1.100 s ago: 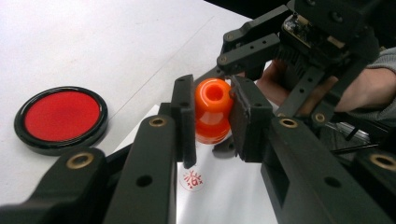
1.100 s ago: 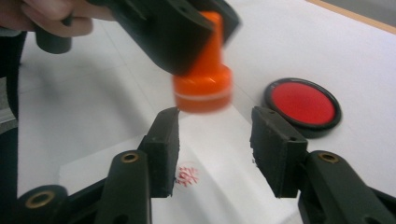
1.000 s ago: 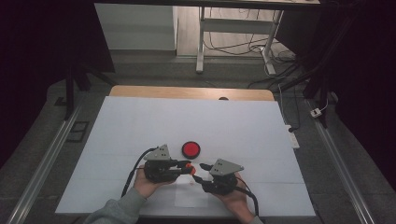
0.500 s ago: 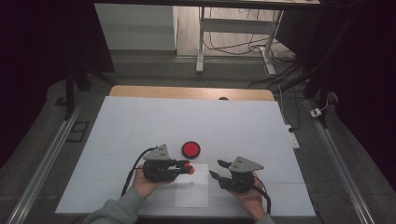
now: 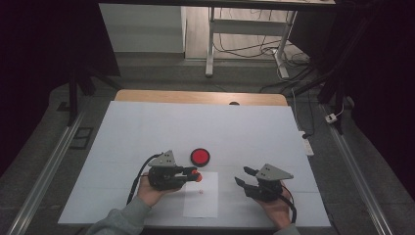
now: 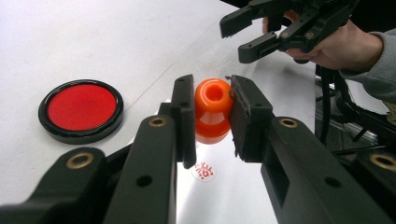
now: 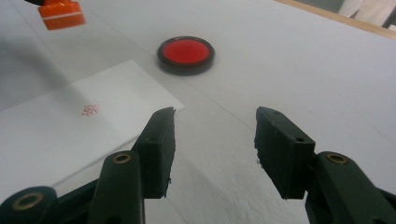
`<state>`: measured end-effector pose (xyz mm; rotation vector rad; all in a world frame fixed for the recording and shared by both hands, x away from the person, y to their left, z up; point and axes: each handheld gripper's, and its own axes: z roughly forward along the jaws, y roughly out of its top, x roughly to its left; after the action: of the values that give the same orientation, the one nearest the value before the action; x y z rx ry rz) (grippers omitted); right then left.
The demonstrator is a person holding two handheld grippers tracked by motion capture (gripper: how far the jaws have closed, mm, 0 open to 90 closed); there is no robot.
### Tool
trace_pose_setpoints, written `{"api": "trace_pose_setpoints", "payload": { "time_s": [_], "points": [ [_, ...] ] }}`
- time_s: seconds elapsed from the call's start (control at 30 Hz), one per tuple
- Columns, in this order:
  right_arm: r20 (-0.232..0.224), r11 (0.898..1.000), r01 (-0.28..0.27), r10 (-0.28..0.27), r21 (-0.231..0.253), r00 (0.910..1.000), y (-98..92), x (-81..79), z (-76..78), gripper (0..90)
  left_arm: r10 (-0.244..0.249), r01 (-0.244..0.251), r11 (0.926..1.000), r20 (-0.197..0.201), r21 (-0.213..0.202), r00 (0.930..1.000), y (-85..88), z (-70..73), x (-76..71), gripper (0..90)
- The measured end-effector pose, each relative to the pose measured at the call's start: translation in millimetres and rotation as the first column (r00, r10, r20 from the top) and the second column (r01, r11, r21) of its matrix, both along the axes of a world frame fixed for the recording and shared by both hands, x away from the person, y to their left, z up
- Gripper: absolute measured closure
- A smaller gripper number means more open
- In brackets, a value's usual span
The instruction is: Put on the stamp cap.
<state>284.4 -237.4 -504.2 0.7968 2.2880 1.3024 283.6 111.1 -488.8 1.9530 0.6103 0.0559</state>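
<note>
Left gripper (image 5: 192,174) is clamped on the orange stamp (image 6: 213,109) — both fingers (image 6: 186,119) press its sides, stamp held off the table, with its hollow end facing the left gripper view's camera. In the high view the stamp (image 5: 195,175) sits at the tip of the left gripper, above the top left corner of the white paper sheet (image 5: 201,200).

The sheet lies flat on the white table (image 5: 147,127), between the two hands. It carries one small red stamp mark (image 5: 201,192), seen in the left gripper view just below the stamp (image 6: 203,171) and in the right gripper view as a faint red print (image 7: 89,110) on the paper (image 7: 60,130).

Red ink pad (image 5: 200,156) — round, black rim, lid off — rests on the table just beyond the sheet, near the left gripper and apart from it. Same pad in the left gripper view (image 6: 81,110) and the right gripper view (image 7: 186,54).

Right gripper (image 5: 242,177) is released: fingers (image 7: 159,149) apart with nothing between them, only bare table beyond. Its jaws have just been opening a little. It is held well apart from the left gripper, off the right edge of the sheet, fingers pointing towards the left hand (image 5: 149,193). The right hand (image 5: 275,205) grips it from below; the left gripper view shows it farther off (image 6: 243,32), also empty.
</note>
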Motion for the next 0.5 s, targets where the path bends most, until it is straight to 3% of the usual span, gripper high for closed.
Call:
{"api": "trace_pose_setpoints", "payload": {
  "time_s": [0.5],
  "points": [
    [0.02, 0.995, 0.103, -0.103, -0.008, 0.9945, -53.7, -5.8, 3.6, 46.7, 0.022, -0.022, 0.9997, -0.003, 0.002, 0.9997, 4.9, 2.1, 1.8, 72.3]
  ]
}}
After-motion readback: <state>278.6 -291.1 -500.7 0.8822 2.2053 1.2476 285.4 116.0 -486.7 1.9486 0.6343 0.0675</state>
